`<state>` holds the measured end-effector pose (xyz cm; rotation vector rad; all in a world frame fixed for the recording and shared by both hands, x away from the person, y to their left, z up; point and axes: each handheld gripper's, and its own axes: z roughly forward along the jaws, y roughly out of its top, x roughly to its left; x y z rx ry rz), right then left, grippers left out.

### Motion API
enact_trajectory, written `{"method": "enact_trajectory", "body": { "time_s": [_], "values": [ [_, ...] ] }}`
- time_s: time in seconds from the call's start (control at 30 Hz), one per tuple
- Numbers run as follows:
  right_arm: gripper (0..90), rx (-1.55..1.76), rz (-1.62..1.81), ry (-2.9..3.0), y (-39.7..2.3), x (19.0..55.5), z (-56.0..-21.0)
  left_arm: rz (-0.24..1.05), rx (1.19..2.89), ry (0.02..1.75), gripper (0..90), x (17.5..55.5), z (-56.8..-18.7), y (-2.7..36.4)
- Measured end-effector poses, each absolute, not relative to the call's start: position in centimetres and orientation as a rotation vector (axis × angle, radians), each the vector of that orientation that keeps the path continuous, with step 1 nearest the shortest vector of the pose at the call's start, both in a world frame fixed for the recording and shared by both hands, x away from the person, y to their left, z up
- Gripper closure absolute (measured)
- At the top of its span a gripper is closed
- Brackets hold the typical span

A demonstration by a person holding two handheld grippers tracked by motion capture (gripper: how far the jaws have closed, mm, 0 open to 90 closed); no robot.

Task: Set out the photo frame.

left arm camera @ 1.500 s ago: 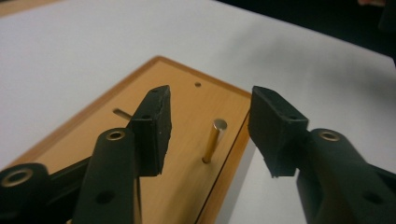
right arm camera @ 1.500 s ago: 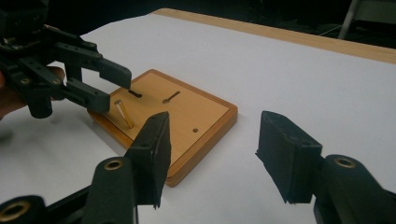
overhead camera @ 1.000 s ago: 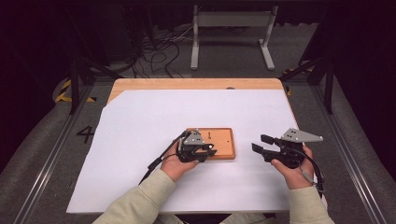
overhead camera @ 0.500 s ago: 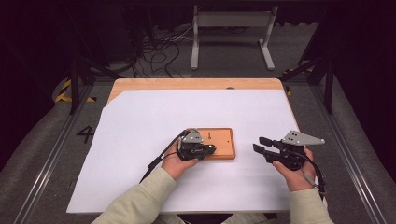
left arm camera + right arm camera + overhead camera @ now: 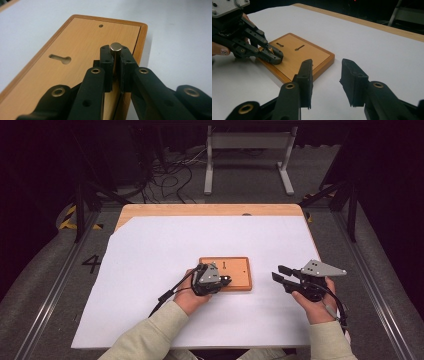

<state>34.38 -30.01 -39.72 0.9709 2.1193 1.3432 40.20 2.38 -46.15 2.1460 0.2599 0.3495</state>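
A small metal pin (image 5: 115,47) stood clenched between the left gripper (image 5: 115,56)'s fingers, over the near right edge of a wooden board (image 5: 235,270) lying mid-surface. Seemingly it was yet to be seated; no purpose was stated. The right gripper (image 5: 281,274) hovered released, well right. White surface (image 5: 150,250), dark cabled room.

A white sheet (image 5: 165,260) covers most of the wooden table (image 5: 210,210). Behind the table, on the grey floor (image 5: 30,285), stand a white frame (image 5: 248,150) and a bundle of black cables (image 5: 172,175).
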Motion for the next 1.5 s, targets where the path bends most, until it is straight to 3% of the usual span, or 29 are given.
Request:
{"method": "enact_trajectory", "body": {
  "time_s": [0.43, 0.8, 1.13, 1.5],
  "values": [
    [56.9, 1.001, 1.322, 2.125, -29.8, 34.6, -39.7, 0.623, 2.181, -0.007, 81.6, 38.6, -46.2, 2.1],
    [41.7, 1.071, 1.311, 2.144, -29.3, 35.0, -39.6, 0.787, 2.175, -0.172, 82.4, 37.1, -46.3, 1.9],
    [27.4, 1.114, 1.374, 2.231, -27.2, 37.5, -39.8, 0.818, 2.184, -0.188, 83.8, 36.5, -46.5, 2.0],
    [23.5, 1.186, 1.321, 2.357, -23.7, 41.3, -41.4, 0.830, 2.183, -0.189, 84.0, 36.2, -46.6, 1.9]
  ]
}}
